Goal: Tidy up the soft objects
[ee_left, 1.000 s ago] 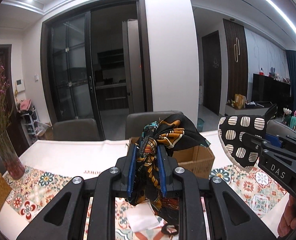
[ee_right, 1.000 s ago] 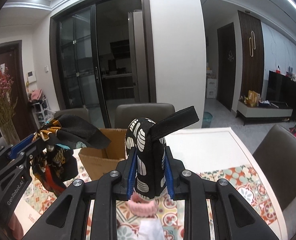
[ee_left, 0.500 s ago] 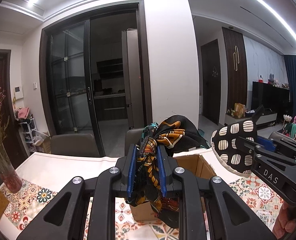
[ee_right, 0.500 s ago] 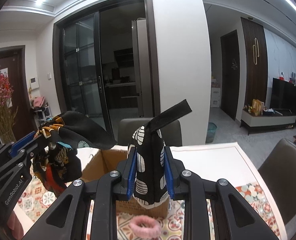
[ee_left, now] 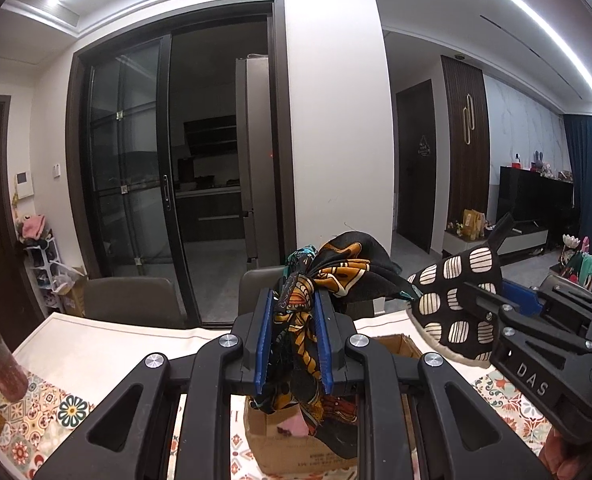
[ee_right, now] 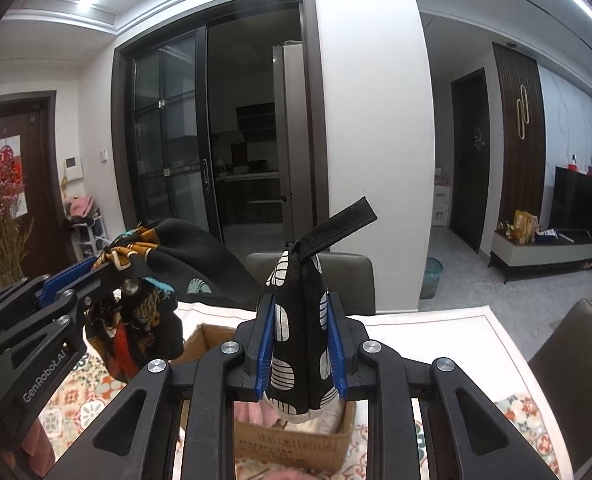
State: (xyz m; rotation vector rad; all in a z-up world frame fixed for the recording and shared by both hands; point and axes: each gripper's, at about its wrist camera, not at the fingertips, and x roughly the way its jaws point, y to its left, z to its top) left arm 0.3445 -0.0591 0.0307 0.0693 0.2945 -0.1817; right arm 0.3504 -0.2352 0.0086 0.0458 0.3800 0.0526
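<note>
Currently both grippers loaded, held over the box

Left wrist: left gripper (ee_left: 294, 342) is narrow, blue pads clamped on the patterned scarf (ee_left: 338, 270), which hangs over the cardboard box (ee_left: 296, 446). Box mostly hidden; something pink inside, unclear.

Right wrist: right gripper (ee_right: 300, 350) is narrow, clamped on the spotted oven mitt (ee_right: 298, 322), above the same box (ee_right: 291, 446) on the tabletop (ee_right: 448, 344). Box contents hard to make out.

You see a bright room, lit by a white ceiling strip (ee_left: 536, 20); the edges curve strongly, corners go black, and all stays sharp.
</note>
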